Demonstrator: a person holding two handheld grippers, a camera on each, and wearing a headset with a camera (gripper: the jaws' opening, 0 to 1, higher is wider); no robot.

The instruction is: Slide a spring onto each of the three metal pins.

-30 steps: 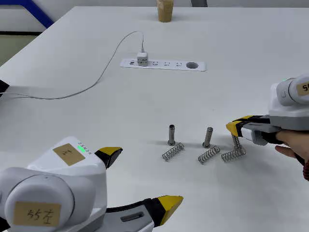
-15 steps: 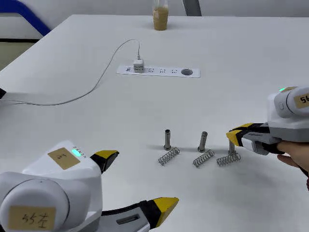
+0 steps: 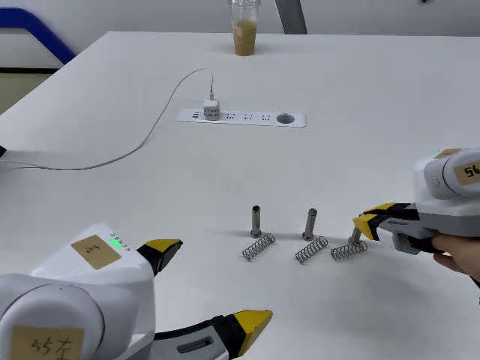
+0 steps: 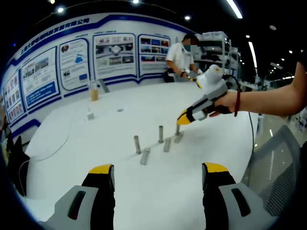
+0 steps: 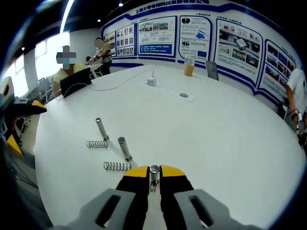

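White table [image 3: 360, 75]: R hand-held gripper [image 5: 154, 175] clenched on end pin [image 5: 154, 168], L hand-held gripper [image 4: 158, 168] released.

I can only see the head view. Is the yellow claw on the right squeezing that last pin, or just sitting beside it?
Observer: Squeezing, it seems. In the right gripper view the right gripper has its jaws shut on the pin, whose top pokes up between the yellow tips.
Operator: Is anybody else around?
Observer: Yes. That same view shows a person sitting at the far edge of the table.
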